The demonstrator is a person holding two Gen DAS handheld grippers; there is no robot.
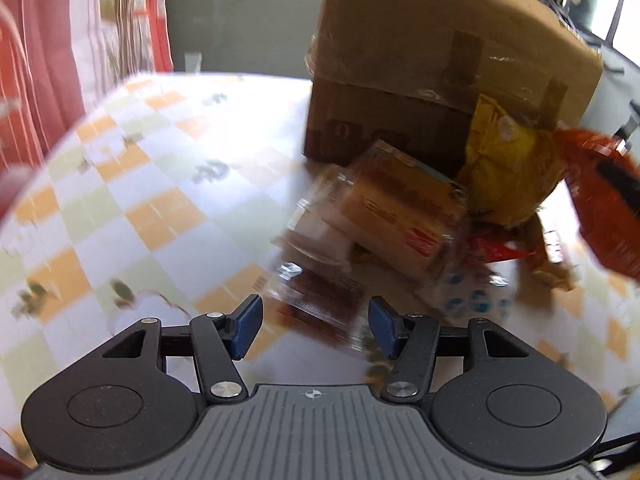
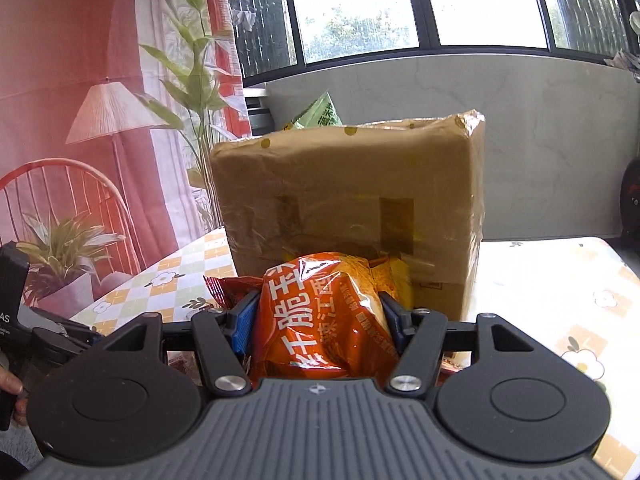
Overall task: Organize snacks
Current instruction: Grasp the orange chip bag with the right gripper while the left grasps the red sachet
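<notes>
My right gripper (image 2: 318, 322) is shut on an orange snack bag (image 2: 324, 312) with Chinese print, held in front of a tall cardboard box (image 2: 348, 196). The same orange bag (image 1: 608, 204) shows at the right in the left wrist view. My left gripper (image 1: 316, 326) is open and empty, just above a blurred pile of snacks: a tan packet (image 1: 400, 216), a dark brown packet (image 1: 320, 300), a yellow bag (image 1: 508, 172) leaning on the box (image 1: 440, 52). A green bag (image 2: 320, 114) sticks up behind the box.
The table (image 1: 132, 184) has an orange, green and white checked cloth. A red curtain (image 1: 36, 60) hangs at the left. A window (image 2: 360, 4) and grey wall stand behind. A red wire chair (image 2: 60, 200) and potted plant (image 2: 64, 256) sit at the left.
</notes>
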